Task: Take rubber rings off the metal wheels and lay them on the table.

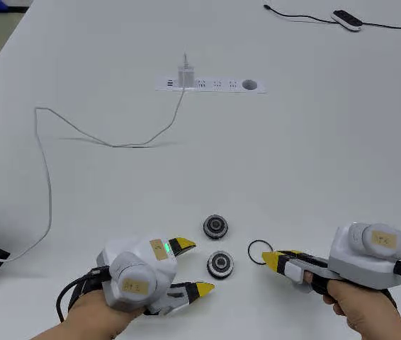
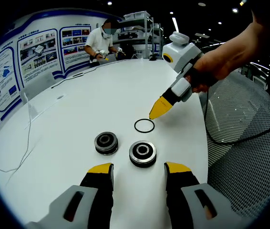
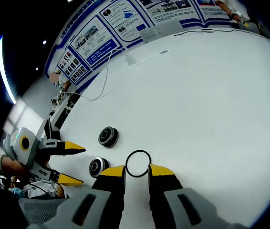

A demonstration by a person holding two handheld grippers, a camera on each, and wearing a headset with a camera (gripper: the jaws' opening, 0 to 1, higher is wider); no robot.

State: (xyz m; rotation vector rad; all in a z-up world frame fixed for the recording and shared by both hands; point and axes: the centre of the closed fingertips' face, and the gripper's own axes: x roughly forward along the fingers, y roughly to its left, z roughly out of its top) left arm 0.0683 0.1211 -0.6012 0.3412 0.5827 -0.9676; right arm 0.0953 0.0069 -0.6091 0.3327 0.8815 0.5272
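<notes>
The left gripper (image 1: pixel 193 267) sits with its two yellow-tipped jaws spread wide and empty, just short of the nearer round metal wheel (image 1: pixel 220 264). The second round metal wheel (image 1: pixel 215 227) lies just beyond it, making two wheels. The right gripper (image 1: pixel 270 261), its jaws narrowly apart and empty, points at one loose thin black rubber ring (image 1: pixel 260 251) lying flat on the white table (image 1: pixel 292 163) beside the wheels.
</notes>
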